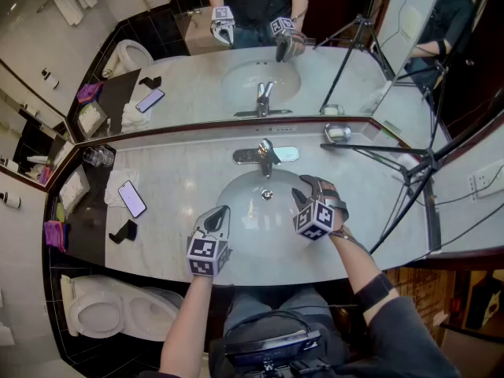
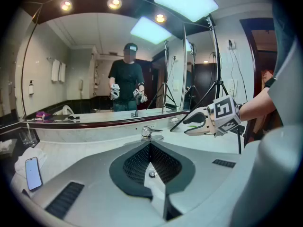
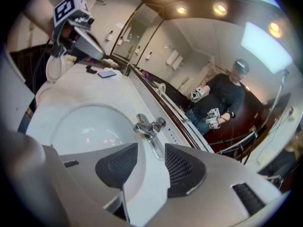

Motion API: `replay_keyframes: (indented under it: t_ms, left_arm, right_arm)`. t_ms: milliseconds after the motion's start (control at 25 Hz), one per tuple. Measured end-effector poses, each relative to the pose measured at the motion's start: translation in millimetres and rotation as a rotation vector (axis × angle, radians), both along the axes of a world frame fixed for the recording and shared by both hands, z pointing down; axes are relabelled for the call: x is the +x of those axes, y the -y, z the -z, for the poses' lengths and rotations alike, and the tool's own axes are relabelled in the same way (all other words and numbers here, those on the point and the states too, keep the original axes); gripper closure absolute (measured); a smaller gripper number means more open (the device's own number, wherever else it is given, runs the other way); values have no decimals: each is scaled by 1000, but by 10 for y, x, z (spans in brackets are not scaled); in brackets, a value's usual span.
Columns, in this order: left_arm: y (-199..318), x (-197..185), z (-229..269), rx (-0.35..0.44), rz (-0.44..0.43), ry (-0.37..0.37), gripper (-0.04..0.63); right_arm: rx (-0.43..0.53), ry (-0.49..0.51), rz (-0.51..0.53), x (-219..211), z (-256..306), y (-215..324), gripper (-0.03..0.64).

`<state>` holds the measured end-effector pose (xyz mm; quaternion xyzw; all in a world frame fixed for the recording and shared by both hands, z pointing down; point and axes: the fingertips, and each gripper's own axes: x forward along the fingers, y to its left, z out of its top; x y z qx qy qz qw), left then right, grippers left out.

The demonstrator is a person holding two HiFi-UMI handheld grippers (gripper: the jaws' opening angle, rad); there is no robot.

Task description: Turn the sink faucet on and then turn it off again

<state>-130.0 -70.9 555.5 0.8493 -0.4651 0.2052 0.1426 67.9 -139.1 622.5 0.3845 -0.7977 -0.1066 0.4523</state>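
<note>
The chrome faucet (image 1: 266,156) stands behind the white oval basin (image 1: 236,203), its lever pointing toward me; I see no stream under the spout. My left gripper (image 1: 221,212) hovers over the basin's front left rim, jaws shut with nothing between them, and the faucet (image 2: 150,132) lies well beyond its tips (image 2: 150,148). My right gripper (image 1: 302,190) hangs over the basin's right side, open and empty. In the right gripper view the faucet (image 3: 149,126) sits just past the gap between the jaws (image 3: 151,151), not touched.
A phone (image 1: 131,198), a black holder (image 1: 123,231) and glasses (image 1: 98,157) lie on the counter's left. A soap dish (image 1: 337,133) sits at the right back. A tripod (image 1: 409,168) leans across the right end. The mirror rises behind the faucet, and a toilet (image 1: 110,309) stands lower left.
</note>
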Motion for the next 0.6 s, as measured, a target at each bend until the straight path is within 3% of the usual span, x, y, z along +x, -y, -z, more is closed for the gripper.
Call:
replay_keyframes:
  t_ms: [160, 360, 600]
  left_arm:
    - [103, 49, -54, 11, -4, -4, 588]
    - [215, 77, -157, 10, 3, -7, 588]
    - [253, 53, -295, -3, 25, -21, 588]
  right_arm:
    - [83, -175, 110, -94, -166, 317, 400]
    - [156, -308, 206, -234, -336, 655, 400]
    - [135, -403, 274, -328, -652, 885, 397]
